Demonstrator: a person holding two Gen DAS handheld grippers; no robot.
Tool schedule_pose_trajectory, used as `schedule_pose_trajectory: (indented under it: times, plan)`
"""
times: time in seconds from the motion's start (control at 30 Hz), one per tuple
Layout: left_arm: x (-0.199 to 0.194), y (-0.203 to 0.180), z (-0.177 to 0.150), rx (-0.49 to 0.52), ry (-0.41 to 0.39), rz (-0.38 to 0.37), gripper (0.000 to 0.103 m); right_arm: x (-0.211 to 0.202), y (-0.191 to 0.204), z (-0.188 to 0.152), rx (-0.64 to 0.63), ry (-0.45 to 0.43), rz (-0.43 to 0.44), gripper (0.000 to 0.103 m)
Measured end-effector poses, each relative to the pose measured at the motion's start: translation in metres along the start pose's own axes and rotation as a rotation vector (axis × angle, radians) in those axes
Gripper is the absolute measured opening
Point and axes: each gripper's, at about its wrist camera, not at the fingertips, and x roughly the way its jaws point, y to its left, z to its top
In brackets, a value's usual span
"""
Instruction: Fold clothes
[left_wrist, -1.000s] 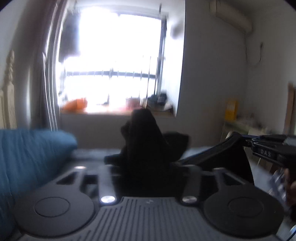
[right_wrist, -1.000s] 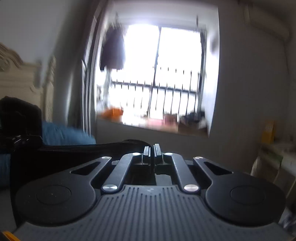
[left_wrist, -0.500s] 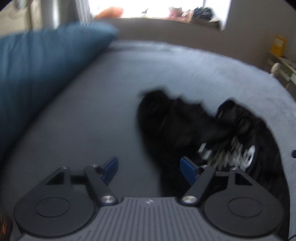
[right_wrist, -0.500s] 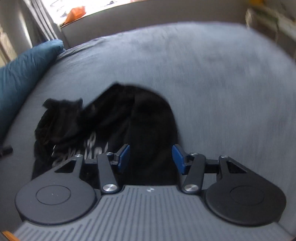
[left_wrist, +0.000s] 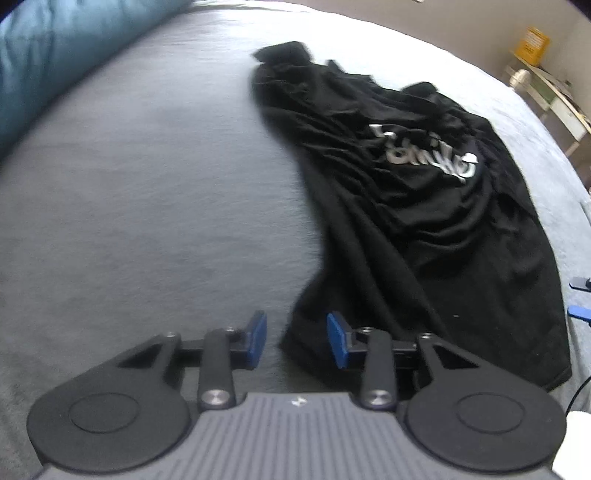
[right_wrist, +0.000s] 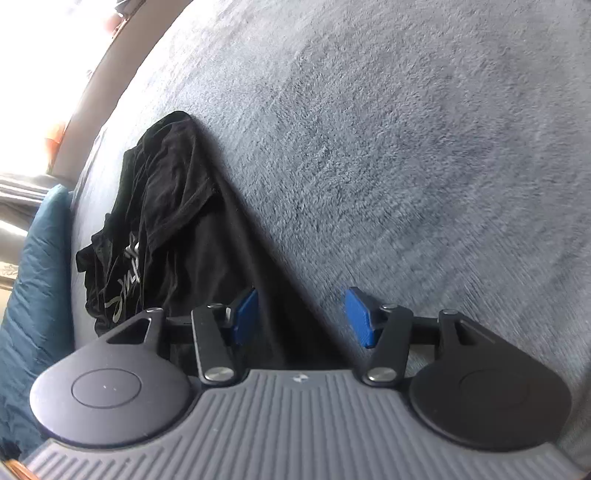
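A black T-shirt with white lettering lies crumpled on the grey bed cover. My left gripper hovers low over its near left corner, jaws closing. The corner's edge lies between the blue pads, which still stand apart from it. In the right wrist view the shirt runs back to the left. My right gripper stands open over its near right edge, with cloth under the left pad and bare cover under the right one. The right gripper's fingertips show at the left wrist view's right edge.
A blue pillow lies along the bed's left side, also seen as the blue pillow in the right wrist view. A low shelf with clutter stands beyond the bed at the far right. A bright window is behind.
Both grippers swung down from facing the window to the bed. The shirt, held up a second ago, was let go and lies on the cover. The left jaws narrowed; the right view rolled.
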Motion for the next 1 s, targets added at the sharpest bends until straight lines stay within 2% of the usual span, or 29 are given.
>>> schedule_pose_trajectory:
  times: [0.03,0.17,0.23,0.27,0.4,0.47,0.63,0.73,0.83,0.87,0.93,1.0]
  plan:
    - [0.003,-0.004,0.0,0.018,0.006,0.005,0.036,-0.004,0.0,-0.002,-0.009,-0.004,0.003,0.052]
    - [0.005,-0.02,-0.005,0.092,0.033,0.079,0.018,-0.009,0.004,-0.007,-0.04,0.006,0.013,0.052]
    - [0.009,-0.024,-0.004,0.093,0.013,0.118,0.004,-0.008,0.005,-0.01,-0.045,0.017,0.011,0.052]
    - [0.009,-0.026,-0.004,0.089,-0.002,0.139,0.003,-0.007,0.005,-0.012,-0.047,0.023,0.011,0.052]
    - [-0.037,-0.024,-0.014,-0.007,-0.068,0.156,0.002,-0.013,0.003,-0.015,-0.064,0.035,-0.004,0.052]
    - [-0.059,-0.017,-0.024,-0.05,-0.059,0.183,0.002,-0.016,0.004,-0.013,-0.092,0.024,-0.018,0.052]
    - [-0.059,0.007,-0.055,-0.094,0.087,0.222,0.002,-0.021,0.021,-0.005,-0.196,-0.046,-0.058,0.052]
    - [-0.05,0.018,-0.064,-0.147,0.15,0.144,0.003,-0.02,0.058,-0.005,-0.352,-0.11,-0.052,0.052]
    - [-0.051,0.022,-0.067,-0.158,0.141,0.096,0.014,-0.014,0.115,-0.01,-0.583,-0.15,0.005,0.052]
    - [-0.051,0.023,-0.068,-0.159,0.129,0.092,0.023,-0.012,0.134,-0.012,-0.66,-0.164,0.025,0.052]
    - [-0.054,0.025,-0.068,-0.158,0.101,0.08,0.032,0.002,0.18,-0.021,-0.823,-0.141,0.091,0.052]
    - [-0.053,0.028,-0.066,-0.149,0.086,0.066,0.046,0.022,0.229,-0.033,-0.963,-0.104,0.163,0.052]
